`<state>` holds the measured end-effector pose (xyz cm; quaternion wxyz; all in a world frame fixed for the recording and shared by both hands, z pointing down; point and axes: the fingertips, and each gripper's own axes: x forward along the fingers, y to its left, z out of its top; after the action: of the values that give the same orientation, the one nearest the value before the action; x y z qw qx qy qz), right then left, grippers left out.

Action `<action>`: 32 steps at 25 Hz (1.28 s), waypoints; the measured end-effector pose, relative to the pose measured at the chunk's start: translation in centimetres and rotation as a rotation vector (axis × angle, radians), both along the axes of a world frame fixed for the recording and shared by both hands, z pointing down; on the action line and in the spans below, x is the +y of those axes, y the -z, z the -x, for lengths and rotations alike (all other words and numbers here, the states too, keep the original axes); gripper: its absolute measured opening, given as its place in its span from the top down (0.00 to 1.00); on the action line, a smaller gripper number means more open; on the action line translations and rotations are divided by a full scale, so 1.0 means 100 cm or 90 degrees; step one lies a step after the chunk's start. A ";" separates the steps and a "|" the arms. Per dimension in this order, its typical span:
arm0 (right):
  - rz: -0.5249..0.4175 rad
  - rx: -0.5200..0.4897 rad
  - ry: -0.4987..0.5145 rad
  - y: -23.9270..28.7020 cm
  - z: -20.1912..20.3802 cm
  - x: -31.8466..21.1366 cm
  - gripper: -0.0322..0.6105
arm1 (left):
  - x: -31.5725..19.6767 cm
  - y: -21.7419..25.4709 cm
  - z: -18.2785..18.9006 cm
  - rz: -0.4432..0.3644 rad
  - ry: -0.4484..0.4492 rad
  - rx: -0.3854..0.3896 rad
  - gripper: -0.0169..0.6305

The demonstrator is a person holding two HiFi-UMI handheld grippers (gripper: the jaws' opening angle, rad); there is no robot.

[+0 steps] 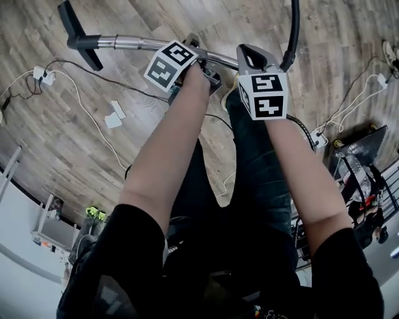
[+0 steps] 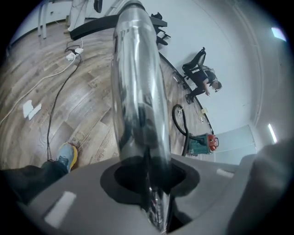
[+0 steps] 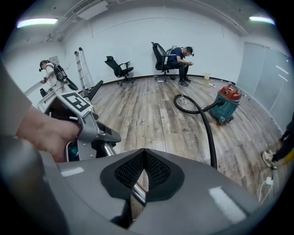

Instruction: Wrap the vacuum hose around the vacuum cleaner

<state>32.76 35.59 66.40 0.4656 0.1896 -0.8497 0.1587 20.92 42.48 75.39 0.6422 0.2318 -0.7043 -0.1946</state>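
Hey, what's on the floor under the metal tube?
Below the metal tube: wooden floor and a dark cable, with a white power strip and paper scraps nearby. Arms cover the floor under its near end.

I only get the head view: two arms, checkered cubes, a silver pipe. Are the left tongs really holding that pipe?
Observer: Yes. The left gripper view shows the left tongs clamped around the silver pipe.
Operator: Where's the vacuum itself?
Observer: In the right gripper view, the teal vacuum cleaner stands well away, black hose trailing from it.
Operator: Anybody else around?
Observer: A person sits on an office chair farther back.
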 end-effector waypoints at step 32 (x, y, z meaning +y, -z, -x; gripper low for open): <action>0.004 -0.226 -0.104 0.295 0.250 0.017 0.91 | 0.003 0.386 0.214 -0.057 -0.387 -0.412 0.80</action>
<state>7.75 37.27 36.93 0.2945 0.2256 -0.8997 0.2299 -0.47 42.80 36.79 0.4058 0.5052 -0.7596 0.0553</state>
